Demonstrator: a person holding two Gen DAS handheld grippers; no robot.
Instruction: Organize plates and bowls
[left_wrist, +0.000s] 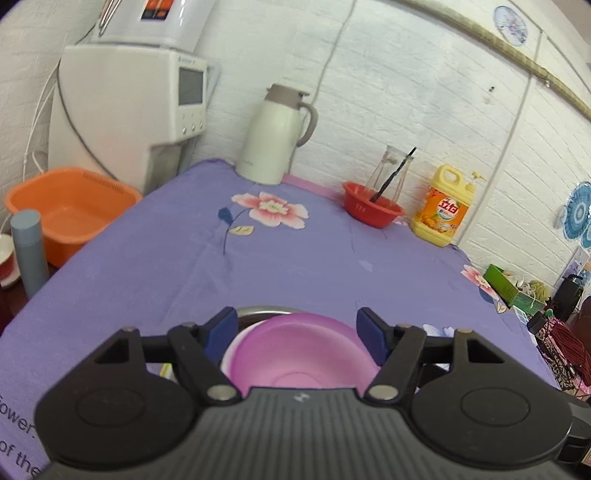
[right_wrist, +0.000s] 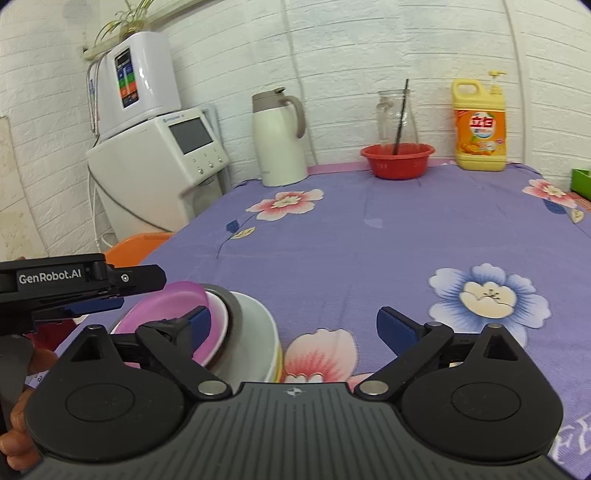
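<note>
A pink bowl (left_wrist: 299, 354) lies on top of a stack, with a steel bowl's rim (left_wrist: 266, 309) showing behind it. My left gripper (left_wrist: 297, 325) hovers just above it, open, its blue pads level with the bowl's sides and not pressing on it. In the right wrist view the stack stands at the lower left: the pink bowl (right_wrist: 166, 306), a steel bowl (right_wrist: 232, 306) and a white bowl (right_wrist: 260, 325) beneath. The left gripper (right_wrist: 99, 301) reaches in over the stack from the left. My right gripper (right_wrist: 295, 317) is open to the right of the stack, nothing between its fingers.
A purple flowered cloth (right_wrist: 369, 240) covers the table. Along the back wall stand a cream thermos jug (right_wrist: 279, 140), a red basin (right_wrist: 397, 158) with a glass jar behind it, and a yellow detergent bottle (right_wrist: 478, 129). An orange tub (left_wrist: 70, 210) and a water dispenser (left_wrist: 129, 110) sit off the left edge.
</note>
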